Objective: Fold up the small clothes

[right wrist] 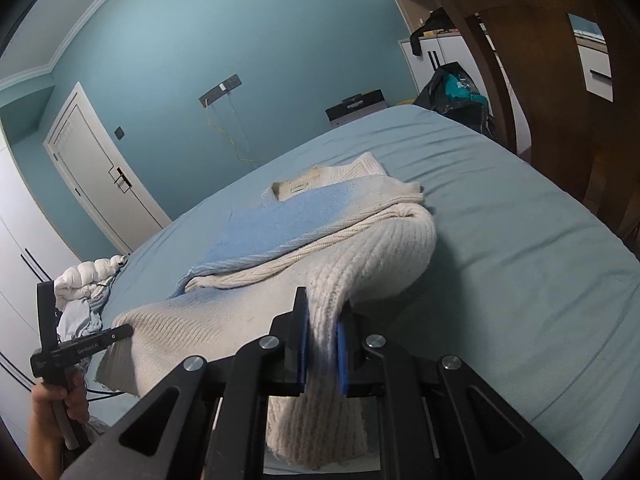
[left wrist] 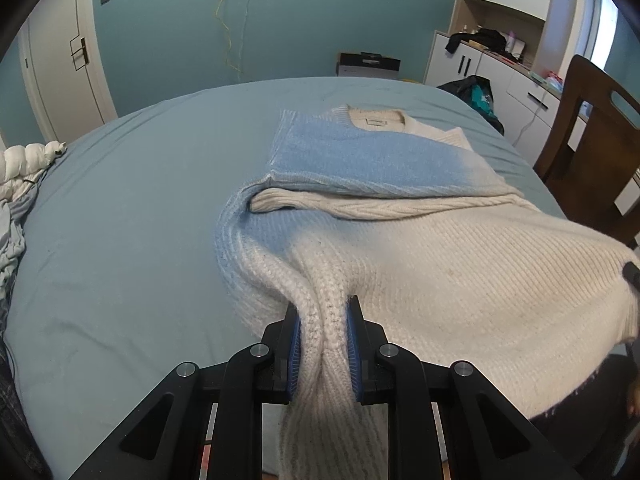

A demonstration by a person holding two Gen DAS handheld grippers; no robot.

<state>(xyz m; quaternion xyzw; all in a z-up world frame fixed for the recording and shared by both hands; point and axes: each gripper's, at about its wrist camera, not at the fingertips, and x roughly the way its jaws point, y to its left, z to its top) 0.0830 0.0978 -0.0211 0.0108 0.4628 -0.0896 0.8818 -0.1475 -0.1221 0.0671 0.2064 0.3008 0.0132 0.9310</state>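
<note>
In the left wrist view, the sweater (left wrist: 380, 184) lies on the bed (left wrist: 140, 200), collar at the far end, and its sleeves look already folded in across the chest: a blue panel lies flat over the body with a cream sleeve crossing below it. The left gripper (left wrist: 323, 332) has its jaws closed tight on a bunched ridge of the cream hem at the near left corner, lifted off the sheet. In the right wrist view, the right gripper (right wrist: 323, 334) pinches the opposite hem corner just as firmly, the knit rising in an arch toward the body. The left gripper's handle and the hand (right wrist: 56, 404) holding it show at the lower left. Judging by this, the side folds are done; bringing the raised hem up toward the collar and laying it flat remains.
</note>
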